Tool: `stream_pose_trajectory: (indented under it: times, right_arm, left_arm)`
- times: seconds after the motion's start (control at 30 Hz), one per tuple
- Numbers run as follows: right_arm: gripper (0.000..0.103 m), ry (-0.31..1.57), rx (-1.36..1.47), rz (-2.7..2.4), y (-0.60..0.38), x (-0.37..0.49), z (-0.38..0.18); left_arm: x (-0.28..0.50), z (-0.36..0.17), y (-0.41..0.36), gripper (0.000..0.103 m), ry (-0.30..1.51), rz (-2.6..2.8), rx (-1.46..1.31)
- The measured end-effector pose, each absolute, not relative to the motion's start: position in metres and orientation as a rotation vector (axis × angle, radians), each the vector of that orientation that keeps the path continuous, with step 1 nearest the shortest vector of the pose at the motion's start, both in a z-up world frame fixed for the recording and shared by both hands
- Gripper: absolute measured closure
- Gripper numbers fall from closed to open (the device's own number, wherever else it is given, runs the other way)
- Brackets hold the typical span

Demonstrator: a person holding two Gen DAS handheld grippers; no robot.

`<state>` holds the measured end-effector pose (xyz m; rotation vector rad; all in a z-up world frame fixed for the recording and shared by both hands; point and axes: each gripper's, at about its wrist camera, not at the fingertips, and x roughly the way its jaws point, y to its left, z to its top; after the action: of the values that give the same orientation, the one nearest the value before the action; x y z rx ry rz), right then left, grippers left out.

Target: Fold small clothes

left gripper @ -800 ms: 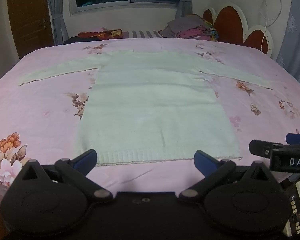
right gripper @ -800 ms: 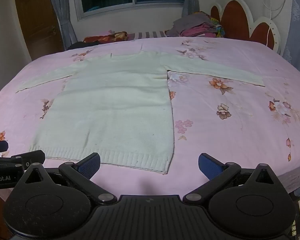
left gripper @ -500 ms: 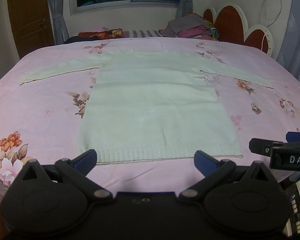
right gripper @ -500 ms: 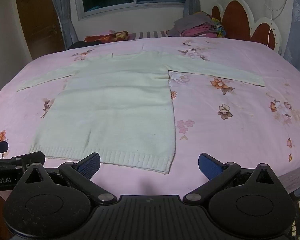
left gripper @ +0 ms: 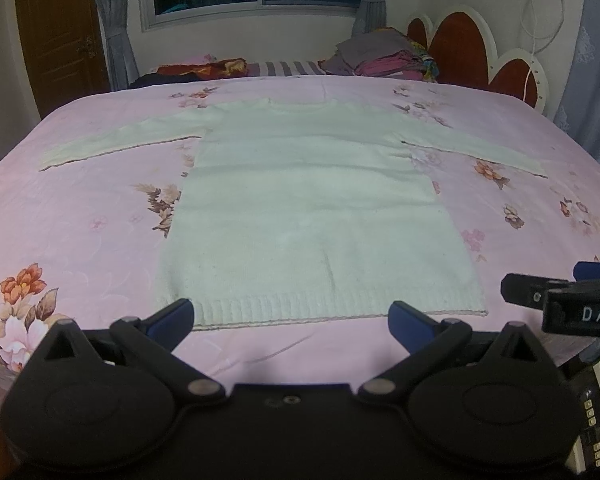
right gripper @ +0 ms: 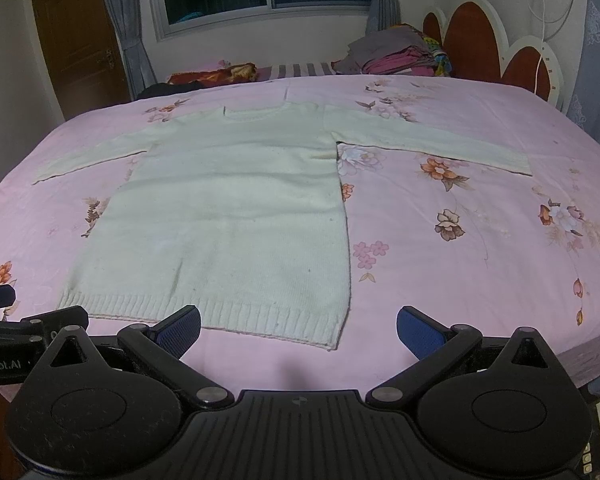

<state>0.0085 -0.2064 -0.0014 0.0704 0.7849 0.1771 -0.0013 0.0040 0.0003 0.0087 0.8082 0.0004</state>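
The lower part of each wrist view is blocked by the gripper's own black body, so the near edge of the bed (left gripper: 60, 216) directly below the tools is hidden. In the left wrist view the right gripper (left gripper: 564, 304) is cut off by the frame's right border, showing only one black finger, a blue pad and a partial label; in the right wrist view the left gripper (right gripper: 16, 320) is likewise cut off at the left border. The folded clothes pile (right gripper: 396, 56) by the headboard (right gripper: 476, 40) is small and its separate items cannot be told apart. The left gripper (left gripper: 290, 316) stands fully open with nothing between its blue pads (left gripper: 172, 316); the right gripper (right gripper: 298, 326) is equally spread and empty. The white knit sweater (left gripper: 312, 208) lies flat on the pink floral bedsheet (right gripper: 480, 240), both sleeves extended sideways, neckline at the far side, ribbed hem (right gripper: 228, 318) toward the grippers. The hem lies just beyond the left gripper's pads, apart from them. The hem's right corner (right gripper: 334, 342) lies between the right gripper's pads in view, not touched. Bare sheet extends on both sides of the body panel and below each sleeve, widest to the right of the sweater.
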Motion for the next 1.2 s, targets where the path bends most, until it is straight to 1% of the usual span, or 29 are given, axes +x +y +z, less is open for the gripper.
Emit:
stream_pose_trajectory:
  times: [0.8, 0.87, 1.2]
  right_arm:
    - [0.000, 0.789, 0.066, 0.179, -0.2058, 0.0103, -0.0017]
    - [0.000, 0.789, 0.065, 0.178, -0.2056, 0.0104, -0.0015]
    - [0.000, 0.789, 0.067, 0.171, -0.2069, 0.0105, -0.0024]
  left_arm:
    - [-0.0025, -0.0052, 0.0052, 0.000, 0.814, 0.007, 0.004]
    - [-0.0029, -0.0051, 0.0063, 0.000, 0.790, 0.004, -0.004]
    - [-0.0017, -0.0047, 0.0071, 0.000, 0.778, -0.004, -0.005]
